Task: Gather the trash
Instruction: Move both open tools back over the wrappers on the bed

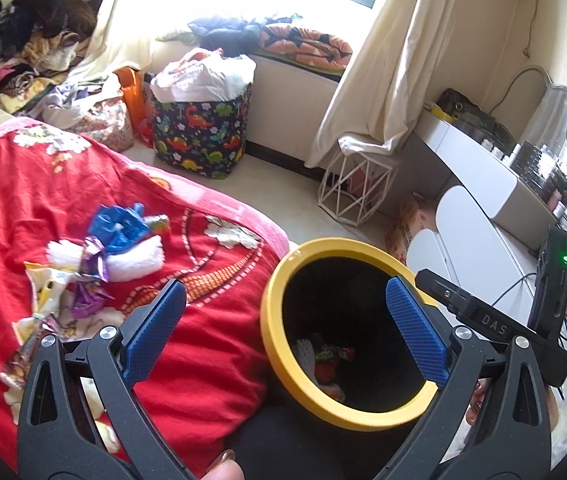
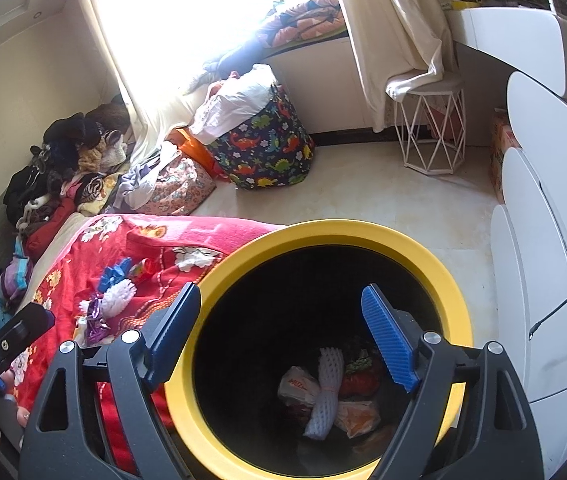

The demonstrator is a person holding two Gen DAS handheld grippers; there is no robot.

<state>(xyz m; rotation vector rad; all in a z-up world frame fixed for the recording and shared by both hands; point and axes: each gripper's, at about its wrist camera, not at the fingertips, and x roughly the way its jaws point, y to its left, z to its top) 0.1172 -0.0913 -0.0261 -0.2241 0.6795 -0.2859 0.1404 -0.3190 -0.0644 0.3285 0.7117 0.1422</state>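
Bin (image 2: pixel 323 236) right of bed (image 1: pixel 211 352); wrappers (image 1: pixel 95 264) on bed, trash (image 2: pixel 327 396) in bin.

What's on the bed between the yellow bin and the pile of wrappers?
Nothing: only bare red blanket between the bin and wrappers, in the left wrist view.

bin (image 1: pixel 279 280) bottom dark, wrappers (image 1: pixel 43 292) edge-cropped
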